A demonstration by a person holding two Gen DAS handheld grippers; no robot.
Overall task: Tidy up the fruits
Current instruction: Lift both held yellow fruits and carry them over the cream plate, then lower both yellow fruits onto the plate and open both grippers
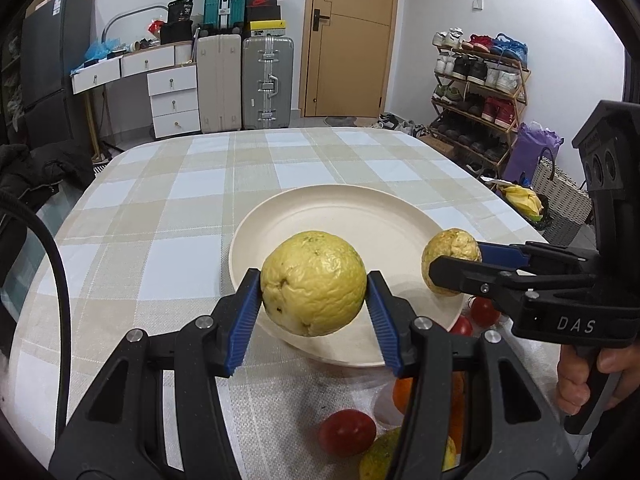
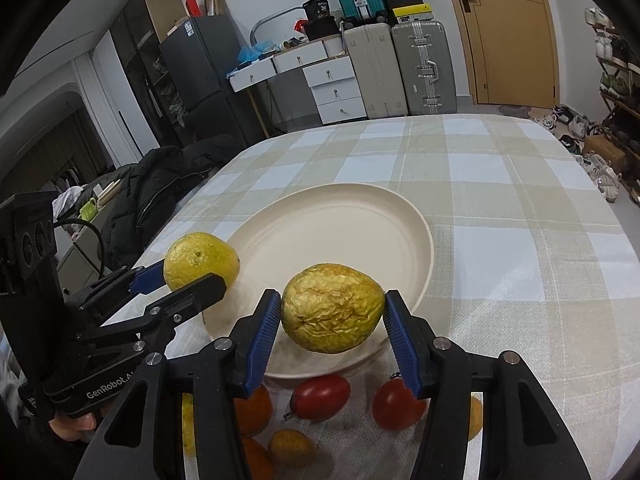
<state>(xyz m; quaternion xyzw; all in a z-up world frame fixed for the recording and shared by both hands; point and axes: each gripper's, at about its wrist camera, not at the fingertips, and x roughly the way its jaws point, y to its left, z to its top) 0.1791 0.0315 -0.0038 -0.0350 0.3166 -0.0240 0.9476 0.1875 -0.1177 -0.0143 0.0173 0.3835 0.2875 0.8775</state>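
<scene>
While the cream plate (image 1: 320, 208) on the checked counter (image 1: 160, 200) lies bare, a yellow fruit (image 1: 314, 282) is gripped above its near rim by the left gripper (image 1: 314, 292). A wrinkled fruit (image 2: 332, 308) is clamped likewise by the right gripper (image 2: 330, 320). Tomatoes (image 2: 320, 396) and oranges (image 2: 252, 404) are left beside the plate.

The plate (image 1: 280, 220) sits on the table (image 1: 160, 200). Above its near rim hang two fruits side by side: the round fruit (image 1: 314, 284) left, the wrinkled fruit (image 2: 332, 308) right. Nearer than the plate, tomatoes (image 2: 320, 396) and oranges (image 2: 252, 404) lie together on the table.
</scene>
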